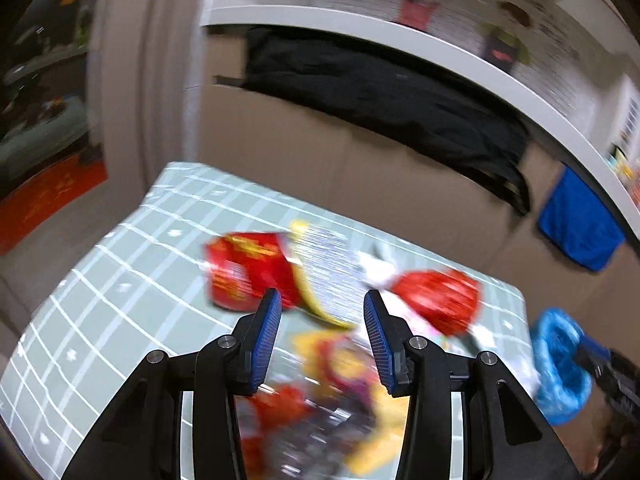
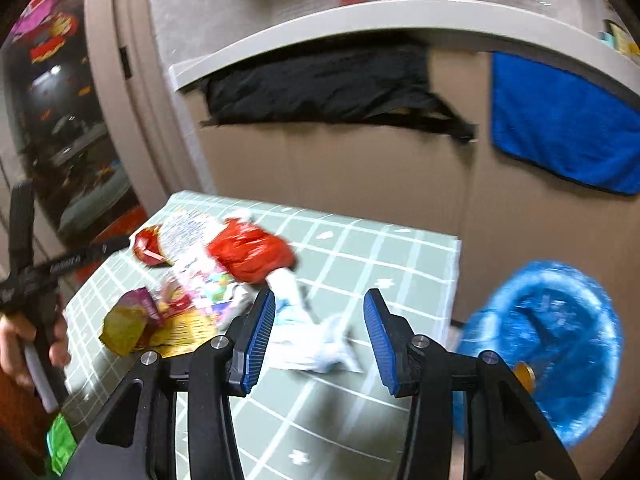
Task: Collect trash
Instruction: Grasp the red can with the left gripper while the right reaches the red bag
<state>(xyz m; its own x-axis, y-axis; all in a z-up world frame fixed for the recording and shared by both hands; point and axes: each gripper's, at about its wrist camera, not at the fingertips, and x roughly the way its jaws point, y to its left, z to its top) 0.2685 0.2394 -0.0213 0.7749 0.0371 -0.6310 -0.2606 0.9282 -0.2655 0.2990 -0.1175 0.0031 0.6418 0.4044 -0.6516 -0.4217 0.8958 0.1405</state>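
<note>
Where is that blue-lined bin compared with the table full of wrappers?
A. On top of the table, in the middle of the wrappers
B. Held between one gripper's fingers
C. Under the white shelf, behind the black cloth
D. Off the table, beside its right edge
D: in the right wrist view the bin sits lower than the table, just past its right edge, while the wrappers lie on the tabletop.

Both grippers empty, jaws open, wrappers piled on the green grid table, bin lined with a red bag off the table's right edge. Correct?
One error: the bin's liner bag is blue, not red, as the right wrist view shows. The rest holds: left gripper and right gripper empty with jaws open, crumpled wrappers piled on the green grid-patterned table.
</note>
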